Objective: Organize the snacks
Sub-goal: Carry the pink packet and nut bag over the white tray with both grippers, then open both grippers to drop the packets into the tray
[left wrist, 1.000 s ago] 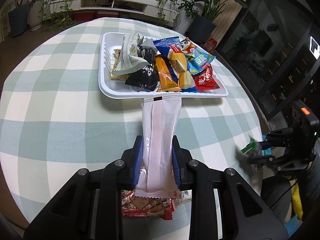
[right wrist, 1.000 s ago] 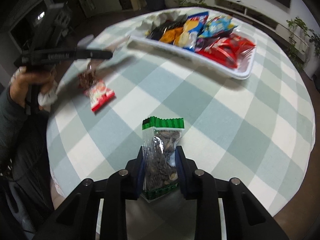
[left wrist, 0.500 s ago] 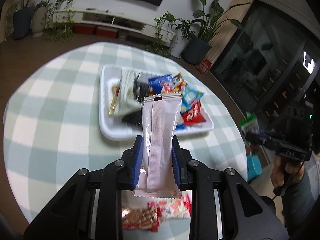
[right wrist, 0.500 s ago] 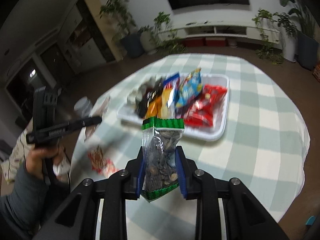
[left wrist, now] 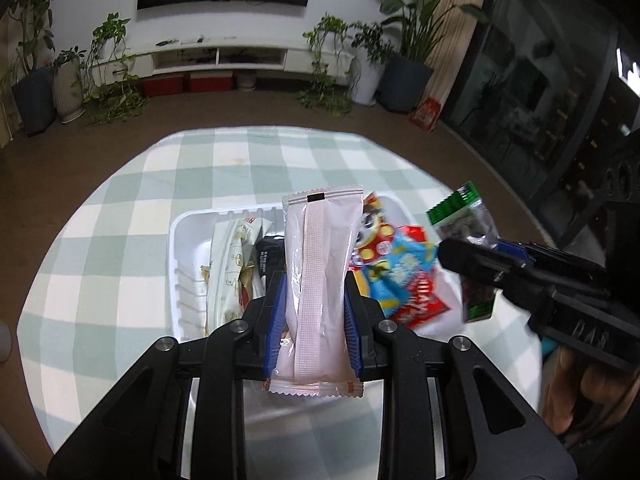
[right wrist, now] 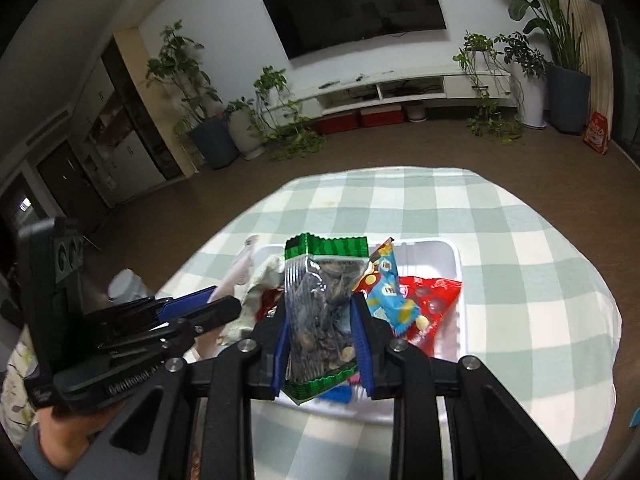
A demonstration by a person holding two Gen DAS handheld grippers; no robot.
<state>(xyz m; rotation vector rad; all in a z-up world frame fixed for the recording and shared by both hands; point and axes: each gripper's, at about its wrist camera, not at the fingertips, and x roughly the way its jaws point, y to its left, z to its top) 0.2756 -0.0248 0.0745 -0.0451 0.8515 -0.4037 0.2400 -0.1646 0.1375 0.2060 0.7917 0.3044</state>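
My left gripper (left wrist: 314,312) is shut on a long pale pink packet (left wrist: 320,264) and holds it upright above the near edge of the white tray (left wrist: 180,264). The tray holds several snack packets: a cream one (left wrist: 232,256), a black one (left wrist: 268,256), a blue one (left wrist: 400,268) and a red one (left wrist: 420,300). My right gripper (right wrist: 322,328) is shut on a clear, green-edged bag of seeds (right wrist: 324,312), held above the tray (right wrist: 452,256). That bag (left wrist: 468,236) and right gripper (left wrist: 480,256) show in the left wrist view, over the tray's right end.
The tray lies on a round table with a green-and-white check cloth (left wrist: 120,248). The left gripper (right wrist: 188,312) shows at the left in the right wrist view. Floor, potted plants (left wrist: 404,76) and a TV cabinet (left wrist: 224,56) lie beyond the table.
Both grippers have risen and moved forward over the tray, each still holding its packet. The right gripper has closed in beside the left. The packets on the cloth near me have left view.
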